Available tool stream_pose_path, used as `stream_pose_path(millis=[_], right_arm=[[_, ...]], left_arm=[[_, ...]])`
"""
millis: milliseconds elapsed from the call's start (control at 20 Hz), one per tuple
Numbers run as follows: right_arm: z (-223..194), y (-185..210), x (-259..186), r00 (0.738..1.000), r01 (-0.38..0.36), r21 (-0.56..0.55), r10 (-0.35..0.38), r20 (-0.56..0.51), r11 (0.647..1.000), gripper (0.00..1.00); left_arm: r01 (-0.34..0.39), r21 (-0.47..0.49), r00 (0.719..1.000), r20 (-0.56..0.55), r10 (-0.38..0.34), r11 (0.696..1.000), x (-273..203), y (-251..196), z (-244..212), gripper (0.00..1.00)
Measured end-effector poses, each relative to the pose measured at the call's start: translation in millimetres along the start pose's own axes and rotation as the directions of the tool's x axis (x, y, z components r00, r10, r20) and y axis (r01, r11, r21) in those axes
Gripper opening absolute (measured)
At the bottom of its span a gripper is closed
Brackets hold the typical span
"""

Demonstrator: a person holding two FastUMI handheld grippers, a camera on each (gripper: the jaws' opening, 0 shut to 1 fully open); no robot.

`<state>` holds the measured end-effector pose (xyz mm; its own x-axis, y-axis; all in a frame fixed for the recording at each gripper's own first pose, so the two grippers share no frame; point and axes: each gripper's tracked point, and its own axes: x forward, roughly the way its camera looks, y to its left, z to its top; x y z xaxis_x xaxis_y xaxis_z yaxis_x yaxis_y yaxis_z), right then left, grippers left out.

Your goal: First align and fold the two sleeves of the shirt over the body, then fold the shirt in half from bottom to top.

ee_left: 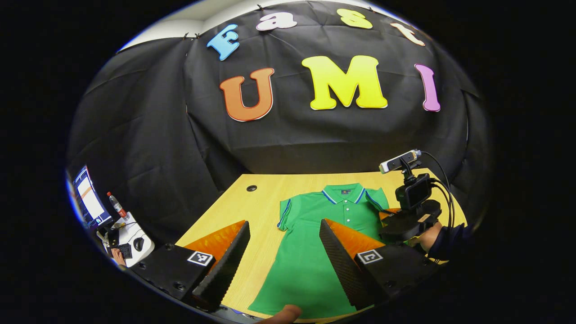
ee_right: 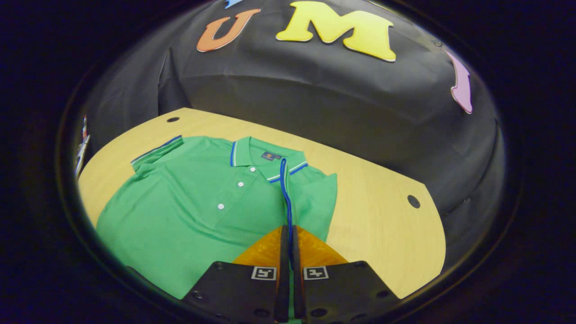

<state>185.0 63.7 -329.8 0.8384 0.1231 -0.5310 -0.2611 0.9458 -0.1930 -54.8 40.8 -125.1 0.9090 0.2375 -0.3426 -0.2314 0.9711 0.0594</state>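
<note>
Worktop [ee_right: 382, 198] of pale wood carries the shirt [ee_right: 198, 211], a green polo lying face up, collar toward the booth wall and hem toward the person. It looks light, soft and limp knit: it should drape and crease wherever lifted, and slide a little on the smooth wood, so edges are best pinched, not the middle.

Far sleeve [ee_right: 155, 153] lies flat out to the side. Near sleeve [ee_right: 315, 198] is raised, its striped cuff [ee_right: 284, 189] running straight into the right claw [ee_right: 288, 252], whose fingers are pressed together on that cuff.

Left claw [ee_left: 283, 252] hangs above the shirt's lower body with its fingers spread wide and nothing between them. In my judgement, the cuff hems and bottom corners are the firmest places to grip.
</note>
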Motion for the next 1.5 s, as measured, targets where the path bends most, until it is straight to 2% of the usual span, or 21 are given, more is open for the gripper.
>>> stream_pose_path(millis=[250,350,400,450,550,600,700,1050,1250,1500], right_arm=[[-3,11,-1,1.0,0.009,-0.016,-0.009,-0.025,1.0,0.08],[-2,10,-7,0.999,0.014,-0.029,-0.015,-0.03,0.999,0.17],[1,11,-13,1.0,0.014,-0.023,-0.014,-0.025,1.0,0.29],[4,11,-16,1.0,0.009,-0.01,-0.01,-0.014,1.0,0.31],[15,10,-37,1.0,-0.005,0.032,0.004,0.01,0.999,0.65],[21,6,-50,1.0,-0.002,0.048,0.001,0.024,0.999,0.9],[35,-5,-75,0.998,0.028,0.099,-0.034,0.058,0.995,0.98],[84,-42,-186,0.976,0.086,0.234,-0.129,0.177,0.968,0.99],[95,-61,-248,0.957,0.127,0.304,-0.198,0.213,0.944,0.99],[90,-61,-301,0.941,0.163,0.336,-0.248,0.23,0.928,0.98]], left_arm=[[0.002,-0.043,1.0,-0.029,-0.003,0.999,7,13,-5,1.0],[0.005,-0.048,0.999,-0.039,-0.007,0.999,12,18,-5,1.0],[0.008,-0.049,0.999,-0.04,-0.01,0.999,14,21,-5,1.0],[0.017,-0.05,0.999,-0.038,-0.019,0.999,17,22,-5,1.0],[0.033,-0.058,0.998,-0.044,-0.036,0.998,27,24,-5,1.0],[0.042,-0.064,0.998,-0.047,-0.045,0.997,33,24,-5,1.0],[0.063,-0.075,0.997,-0.043,-0.067,0.995,46,25,-3,1.0],[0.14,-0.12,0.987,-0.062,-0.149,0.983,105,19,8,1.0],[0.15,-0.169,0.98,-0.107,-0.17,0.974,146,21,2,1.0],[0.149,-0.166,0.969,-0.17,-0.177,0.975,202,23,-26,1.0]])
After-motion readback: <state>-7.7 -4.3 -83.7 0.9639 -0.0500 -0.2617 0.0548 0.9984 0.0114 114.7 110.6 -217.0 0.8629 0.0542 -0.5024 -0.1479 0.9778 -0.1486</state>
